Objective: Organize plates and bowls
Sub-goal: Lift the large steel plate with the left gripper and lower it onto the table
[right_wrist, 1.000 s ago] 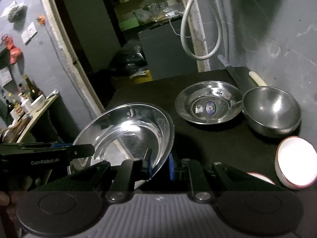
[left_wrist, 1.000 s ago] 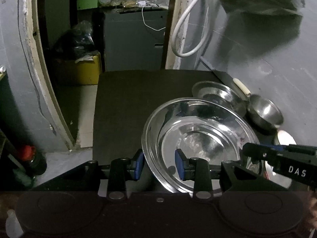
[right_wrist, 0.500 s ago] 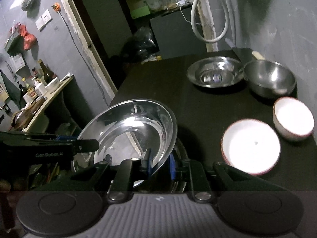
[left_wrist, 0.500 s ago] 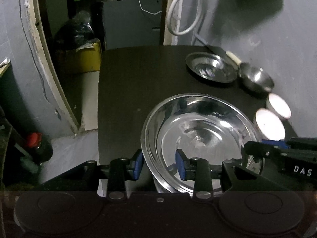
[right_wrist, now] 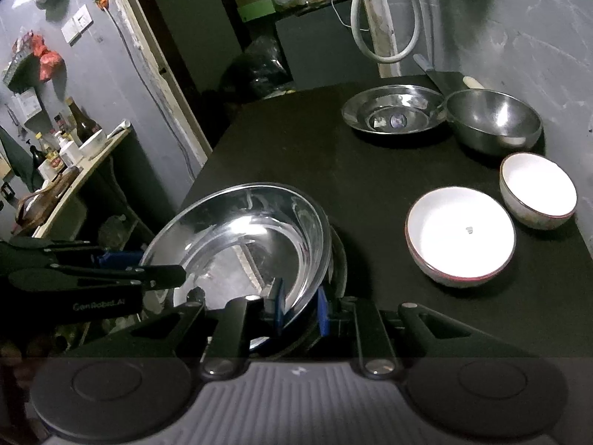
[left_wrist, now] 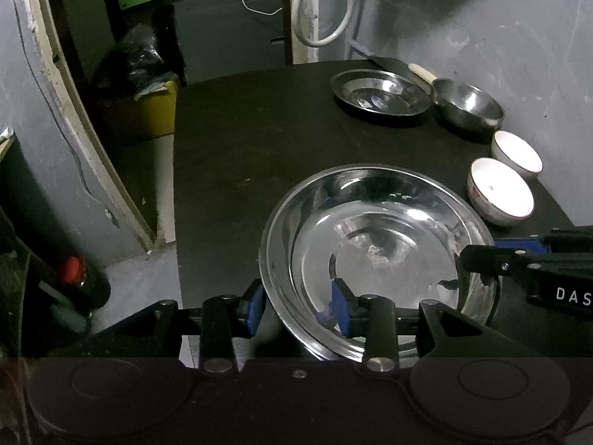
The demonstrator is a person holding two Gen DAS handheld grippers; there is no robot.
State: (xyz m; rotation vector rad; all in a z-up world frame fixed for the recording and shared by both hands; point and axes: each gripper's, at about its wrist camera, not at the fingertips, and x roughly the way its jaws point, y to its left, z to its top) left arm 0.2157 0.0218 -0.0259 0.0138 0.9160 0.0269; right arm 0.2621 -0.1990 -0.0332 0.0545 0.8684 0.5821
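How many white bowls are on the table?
2. The bigger white bowl sits near the right edge of the black table; the smaller white bowl sits just behind it, by the wall. None seem hidden.

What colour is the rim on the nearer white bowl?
Dark red, a thin line around the white bowl; clearest in the right wrist view.

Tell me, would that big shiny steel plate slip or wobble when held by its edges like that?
Probably slippery: the steel plate is polished and mirror-bright, and each gripper pinches only a thin strip of rim, the left gripper on one side, the right gripper opposite. It looks stiff, keeping its round shape. Being wide and shallow, it could tilt if one grip loosened.
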